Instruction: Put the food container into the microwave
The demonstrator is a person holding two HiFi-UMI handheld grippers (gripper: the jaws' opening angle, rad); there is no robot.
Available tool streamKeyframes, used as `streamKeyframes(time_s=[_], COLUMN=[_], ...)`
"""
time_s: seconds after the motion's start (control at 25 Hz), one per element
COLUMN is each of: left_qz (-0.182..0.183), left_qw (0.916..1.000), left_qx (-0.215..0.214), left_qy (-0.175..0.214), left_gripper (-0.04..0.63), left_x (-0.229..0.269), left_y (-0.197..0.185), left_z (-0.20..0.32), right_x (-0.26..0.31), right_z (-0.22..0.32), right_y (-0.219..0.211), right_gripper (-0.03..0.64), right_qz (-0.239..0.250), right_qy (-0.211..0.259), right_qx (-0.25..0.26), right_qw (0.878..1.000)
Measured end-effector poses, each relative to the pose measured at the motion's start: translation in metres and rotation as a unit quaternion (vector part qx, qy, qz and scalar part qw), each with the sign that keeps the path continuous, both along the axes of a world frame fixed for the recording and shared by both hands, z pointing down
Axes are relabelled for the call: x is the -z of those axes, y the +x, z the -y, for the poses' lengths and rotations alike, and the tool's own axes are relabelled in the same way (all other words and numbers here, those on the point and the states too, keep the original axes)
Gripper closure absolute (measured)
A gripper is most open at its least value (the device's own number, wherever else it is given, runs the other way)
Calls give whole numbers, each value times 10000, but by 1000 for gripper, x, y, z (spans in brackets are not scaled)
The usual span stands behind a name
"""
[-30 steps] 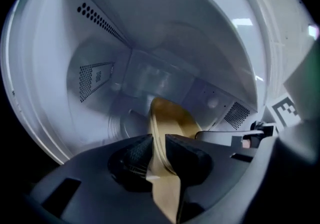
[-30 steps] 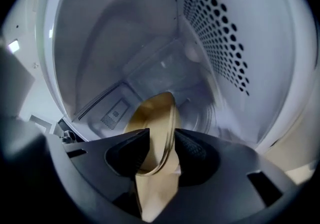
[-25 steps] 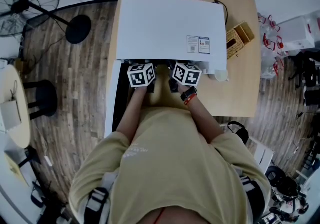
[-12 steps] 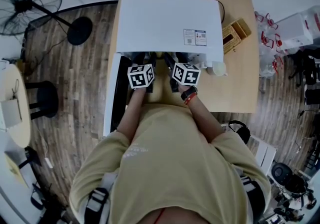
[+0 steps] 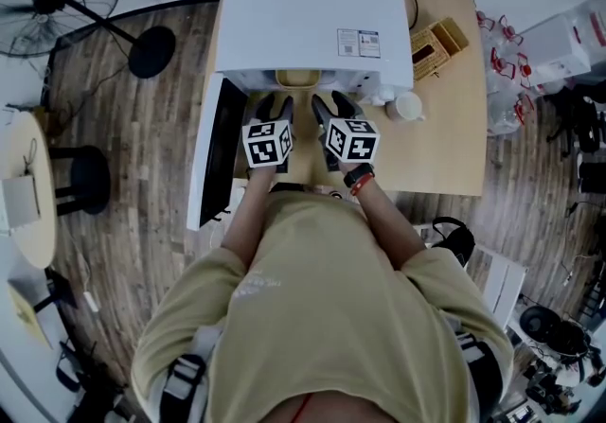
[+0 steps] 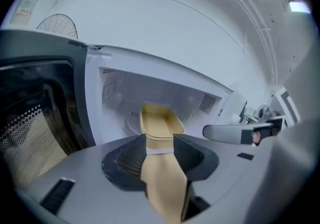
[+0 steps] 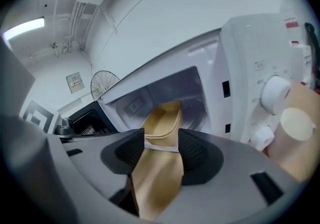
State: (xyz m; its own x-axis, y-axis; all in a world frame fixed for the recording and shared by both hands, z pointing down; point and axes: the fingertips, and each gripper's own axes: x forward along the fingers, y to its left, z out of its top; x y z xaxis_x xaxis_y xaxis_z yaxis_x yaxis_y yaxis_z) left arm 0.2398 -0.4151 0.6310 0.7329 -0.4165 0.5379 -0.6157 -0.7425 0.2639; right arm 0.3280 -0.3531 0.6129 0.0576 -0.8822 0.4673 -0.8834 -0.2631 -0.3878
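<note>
the sticker (image 5: 358,43) on the microwave (image 5: 303,24) top has print too small to read. a small red label (image 7: 291,22) at the top of its control panel and a wall notice (image 7: 75,82) are just as unreadable. the cubes on both tools carry black-and-white square markers only.

the container (image 5: 296,79), tan and empty, sits inside the microwave cavity, at the bench's (image 5: 445,137) far side; the door (image 5: 216,151) hangs open to the left.

the left tool (image 5: 272,107) and right tool (image 5: 333,107) are side by side in front of the opening. both are released: their jaws have just been narrowing, with nothing between them but bare bench showing through the gap.

only the head view shows a woven box (image 5: 436,44) near the bench's right edge. only the right gripper view shows the two knobs (image 7: 274,91) and the cup (image 7: 297,125) up close. the left gripper view alone shows the door's dark mesh window (image 6: 35,118) and the right tool from the side. a fan (image 5: 57,0) appears in all three.
</note>
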Motion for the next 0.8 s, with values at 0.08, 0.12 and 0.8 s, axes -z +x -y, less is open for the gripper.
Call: streamKeyframes(time_s=[0.08, 0.12, 0.8], left_qz=[-21, -71, -166], left_qw=[10000, 9999, 9977], left_qx=[24, 59, 494], left_qy=[37, 54, 438], left_gripper=[427, 441, 568], left_x=[3, 6, 27], left_y=[-5, -7, -53], left_z=[-13, -20, -122], right_x=[3, 4, 16], right_z=[-13, -20, -128], right_y=[-3, -5, -23], right_gripper=[395, 403, 569], right_qz=[-123, -174, -523], right_qy=[31, 45, 80], right_qx=[7, 4, 6], right_qw=[9999, 9998, 9986])
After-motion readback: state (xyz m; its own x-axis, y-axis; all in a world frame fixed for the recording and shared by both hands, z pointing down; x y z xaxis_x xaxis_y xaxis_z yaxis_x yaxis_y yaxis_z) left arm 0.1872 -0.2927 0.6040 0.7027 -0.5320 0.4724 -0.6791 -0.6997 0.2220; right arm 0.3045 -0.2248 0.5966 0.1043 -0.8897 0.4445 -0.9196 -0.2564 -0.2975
